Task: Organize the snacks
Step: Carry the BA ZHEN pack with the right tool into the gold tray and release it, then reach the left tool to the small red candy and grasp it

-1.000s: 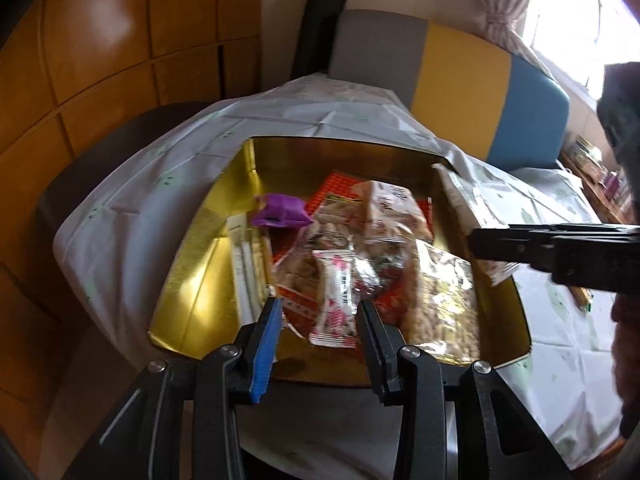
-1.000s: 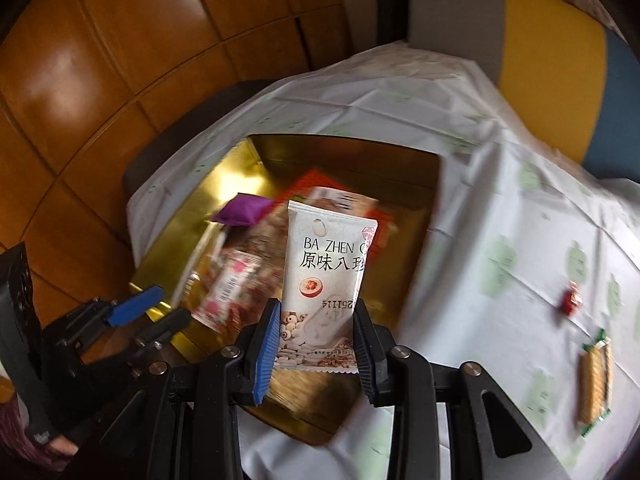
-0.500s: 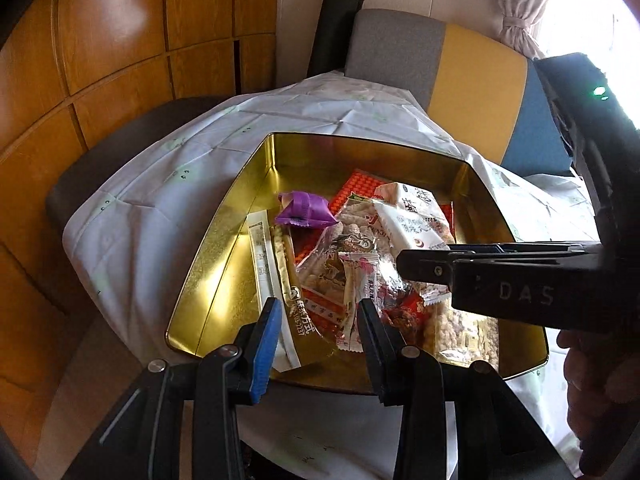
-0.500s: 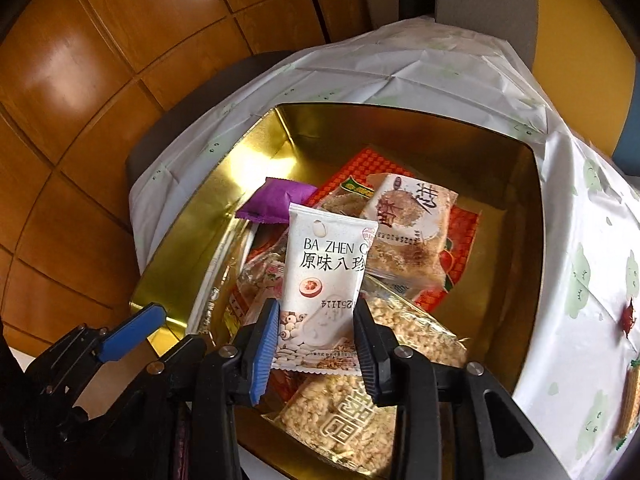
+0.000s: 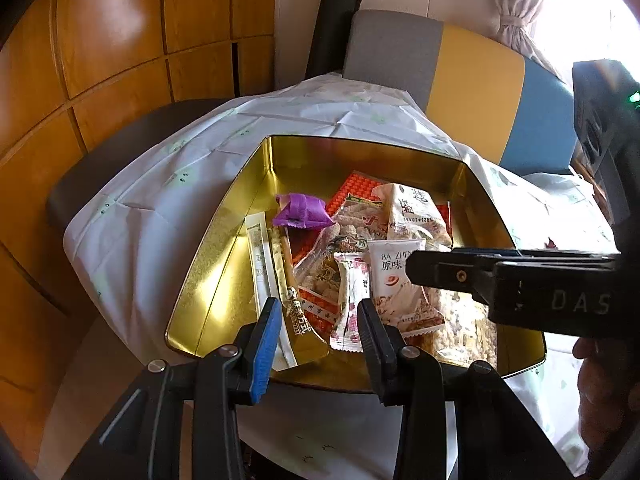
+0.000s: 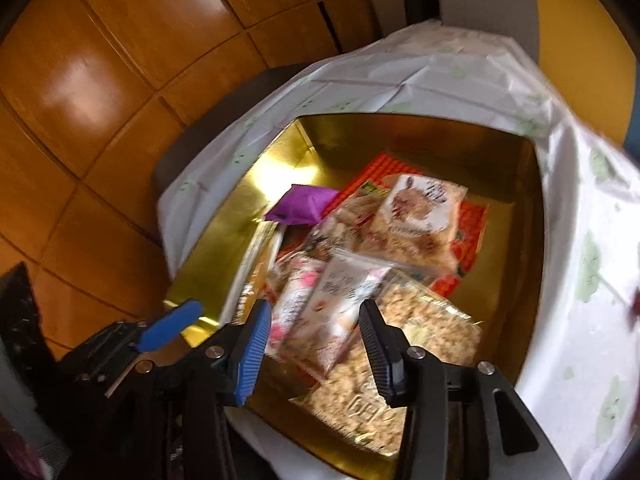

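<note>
White tablecloth [image 5: 168,184] (creased) over table; grey-yellow-blue chair [image 5: 472,80] behind; wood-panelled wall [image 5: 120,40]; curtain [image 5: 516,8].

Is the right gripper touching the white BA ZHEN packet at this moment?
Apart. The right wrist view shows the right gripper open, gaps visible either side of the white BA ZHEN packet.

The white snack packet with a round red motif [image 5: 394,280], lying among the snacks at the centre of the left wrist view, reads "BA ZH" above "原味" before it is cut off. The black gripper body [image 5: 560,300] at the right edge carries the raised letters "DAS".
</note>
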### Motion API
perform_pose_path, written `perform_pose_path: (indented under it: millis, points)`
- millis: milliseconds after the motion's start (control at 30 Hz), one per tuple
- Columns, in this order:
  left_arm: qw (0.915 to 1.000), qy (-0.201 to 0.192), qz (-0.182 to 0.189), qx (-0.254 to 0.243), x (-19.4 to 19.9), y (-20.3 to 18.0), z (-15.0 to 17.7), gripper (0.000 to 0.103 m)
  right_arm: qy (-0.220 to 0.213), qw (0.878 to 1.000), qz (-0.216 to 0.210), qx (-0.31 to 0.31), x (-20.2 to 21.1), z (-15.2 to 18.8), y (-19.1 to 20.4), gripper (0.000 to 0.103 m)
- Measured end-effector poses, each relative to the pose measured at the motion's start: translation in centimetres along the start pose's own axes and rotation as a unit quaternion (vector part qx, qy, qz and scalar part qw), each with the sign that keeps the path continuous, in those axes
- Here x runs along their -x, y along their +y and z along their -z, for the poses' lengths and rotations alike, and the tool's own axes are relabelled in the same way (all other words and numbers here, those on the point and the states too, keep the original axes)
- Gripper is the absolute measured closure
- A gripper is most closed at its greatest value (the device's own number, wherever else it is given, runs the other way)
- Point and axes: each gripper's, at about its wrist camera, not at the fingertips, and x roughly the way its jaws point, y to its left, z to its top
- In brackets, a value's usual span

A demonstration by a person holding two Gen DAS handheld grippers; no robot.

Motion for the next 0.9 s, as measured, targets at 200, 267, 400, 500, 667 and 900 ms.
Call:
perform_pose_path:
  millis: [200, 267, 400, 500, 667, 900]
  points:
    - [1.0000, 0.004, 0.000, -0.001, -0.1, 0.0, 0.1, 0.063, -0.011, 1.000, 0.014, 0.008, 1.0, 0.5, -0.2, 0.057]
    - [1.0000, 0.004, -0.002, -0.003, -0.2, 0.0, 0.1, 0.063, -0.015, 1.000, 0.021, 0.016, 1.5, 0.9, -0.2, 0.057]
    - [1.0000, 0.005, -0.004, -0.005, -0.2, -0.1, 0.2, 0.063, -0.023, 0.999, 0.036, 0.023, 2.4, 1.6, -0.5, 0.057]
    - [1.0000, 0.004, -0.004, -0.006, -0.2, -0.2, 0.2, 0.063, -0.031, 0.998, 0.045, 0.021, 3.1, 2.0, -1.0, 0.057]
    - [0.9999, 0.002, -0.004, -0.011, 0.0, -0.5, 0.3, 0.063, -0.043, 0.997, 0.064, 0.014, 4.6, 2.9, -2.4, 0.057]
    - [0.9998, -0.001, 0.000, -0.022, 0.2, -1.0, 0.3, 0.063, -0.051, 0.993, 0.111, -0.002, 7.0, 4.3, -5.9, 0.057]
